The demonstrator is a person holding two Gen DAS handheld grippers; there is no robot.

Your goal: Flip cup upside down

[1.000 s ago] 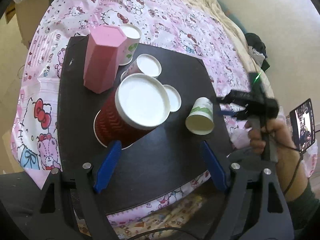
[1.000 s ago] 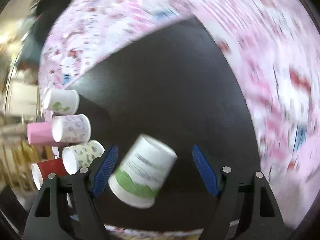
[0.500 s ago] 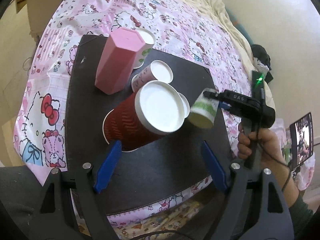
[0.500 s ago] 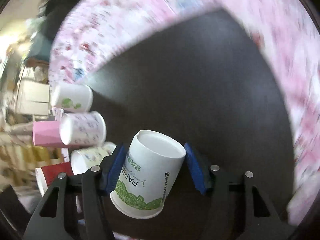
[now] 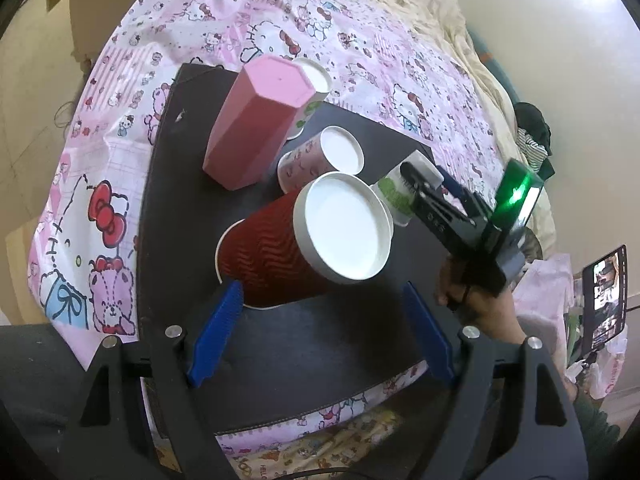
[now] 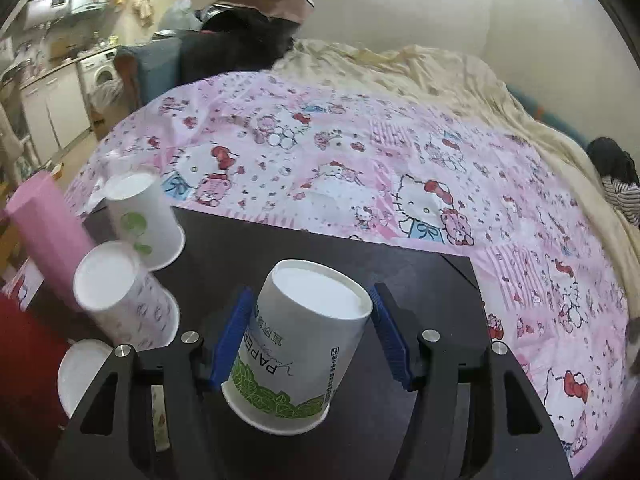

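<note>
A white paper cup with a green leaf band point(image 6: 304, 340) sits between the blue pads of my right gripper point(image 6: 310, 296), base up and rim down, over the black board point(image 6: 420, 280). Both pads touch its sides, and the jaws are opening slightly. In the left wrist view that cup point(image 5: 394, 196) and the right gripper point(image 5: 428, 176) show just right of the big red cup point(image 5: 272, 256). My left gripper point(image 5: 320, 308) stands open at the board's near edge with nothing between its fingers; the red cup lies just beyond them.
Upside-down cups cluster on the board's left: a tall pink hexagonal one point(image 5: 252, 132), a patterned one point(image 6: 124, 304), a white one with a green leaf point(image 6: 140, 216). A pink cartoon-print cloth point(image 6: 360, 168) covers the bed. A phone point(image 5: 604, 296) stands at the right.
The right gripper closed on the green-banded cup, carried it left toward the cup cluster and rolled so its base now faces up. The left gripper barely moved.
</note>
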